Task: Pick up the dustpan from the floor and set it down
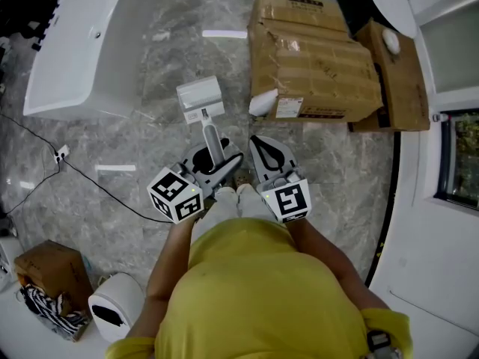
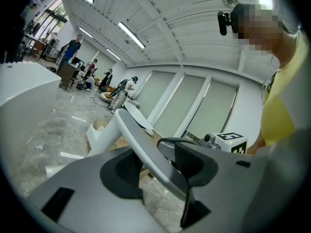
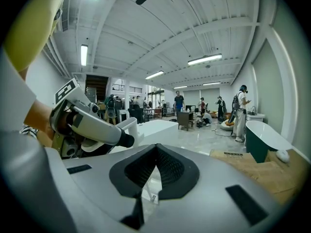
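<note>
Grey handle [image 2: 141,144] of the dustpan [image 1: 200,99] sits pinched between jaws of the left gripper [image 2: 161,171], those of the right gripper [image 3: 154,166] pressed together, empty; its overhanging weight may lever it loose.

No words or numbers can be read here. The big brown cardboard box [image 1: 314,66] has a white label [image 1: 289,108] and some dark print near its top edge, but the letters are too small and fuzzy to make out.
</note>
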{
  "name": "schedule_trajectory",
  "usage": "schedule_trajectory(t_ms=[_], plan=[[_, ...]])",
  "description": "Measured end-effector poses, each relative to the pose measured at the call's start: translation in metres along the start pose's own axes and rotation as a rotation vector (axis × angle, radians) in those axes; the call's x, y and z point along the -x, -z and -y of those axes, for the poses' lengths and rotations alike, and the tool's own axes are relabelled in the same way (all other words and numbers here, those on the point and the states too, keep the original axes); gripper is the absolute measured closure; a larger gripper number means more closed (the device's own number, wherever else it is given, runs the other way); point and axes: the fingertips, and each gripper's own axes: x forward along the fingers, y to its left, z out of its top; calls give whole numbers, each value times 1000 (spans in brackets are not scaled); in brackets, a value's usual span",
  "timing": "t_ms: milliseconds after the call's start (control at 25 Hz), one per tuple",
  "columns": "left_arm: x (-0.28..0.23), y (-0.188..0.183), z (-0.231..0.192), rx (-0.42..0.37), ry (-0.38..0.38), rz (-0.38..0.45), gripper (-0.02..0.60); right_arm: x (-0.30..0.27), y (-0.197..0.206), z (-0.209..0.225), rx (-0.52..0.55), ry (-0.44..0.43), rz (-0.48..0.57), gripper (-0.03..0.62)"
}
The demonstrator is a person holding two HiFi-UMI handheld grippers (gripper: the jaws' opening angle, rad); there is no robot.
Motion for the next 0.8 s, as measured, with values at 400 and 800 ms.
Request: schedule_trajectory(t_ms=[400, 800], plan=[[-10, 47, -26, 125, 36, -84, 377, 3, 16, 0, -8, 27, -35, 583], [-26, 87, -43, 181, 48, -169, 379, 10, 34, 11, -51, 60, -85, 583]])
